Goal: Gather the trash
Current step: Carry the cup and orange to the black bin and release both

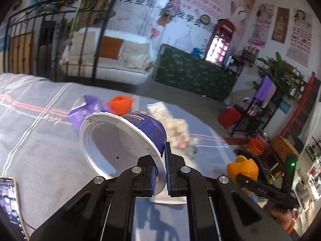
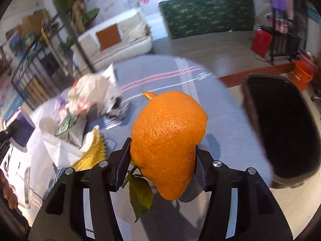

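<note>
Right tool (image 2: 162, 160) pinches, apparently, orange peel (image 2: 168, 140).

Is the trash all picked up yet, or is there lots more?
Not yet. The left gripper holds the paper cup by its rim, and the right gripper holds the orange peel near the black bin. The crumpled wrapper, durian shell and purple packet still lie on the table.

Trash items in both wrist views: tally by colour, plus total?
Orange: 2, the orange peel in the right tongs and the orange net.
Blue: 1, the paper bowl in the left tongs.
Purple: 1, the purple wrapper.
White: 2, the crumpled white bag and the white mask.
Yellow: 1, the durian husk.
Total: 7
</note>
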